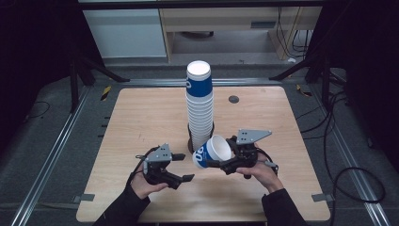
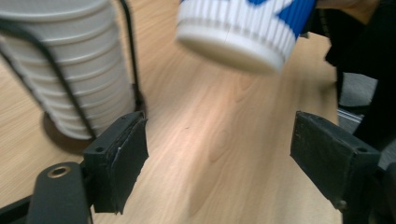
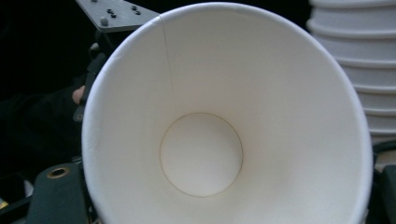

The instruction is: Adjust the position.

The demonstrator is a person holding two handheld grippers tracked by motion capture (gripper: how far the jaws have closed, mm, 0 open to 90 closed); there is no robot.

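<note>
A tall stack of blue-and-white paper cups (image 1: 199,103) stands mid-table inside a black wire holder (image 2: 60,79). My right gripper (image 1: 221,157) is shut on a single paper cup (image 1: 211,151), held tilted on its side just right of the stack's base, mouth toward the gripper. In the right gripper view the cup's white inside (image 3: 219,121) faces me, with the stack (image 3: 355,70) behind at the right. My left gripper (image 1: 184,167) is open to the left of the cup. Its pads (image 2: 126,158) stand wide apart over bare wood, below the cup's ribbed rim (image 2: 238,32).
The wooden table (image 1: 141,117) has a dark round grommet (image 1: 234,99) at the back right of the stack. Metal rails and cables run along the floor on both sides. Black stands and a cabinet lie beyond the far edge.
</note>
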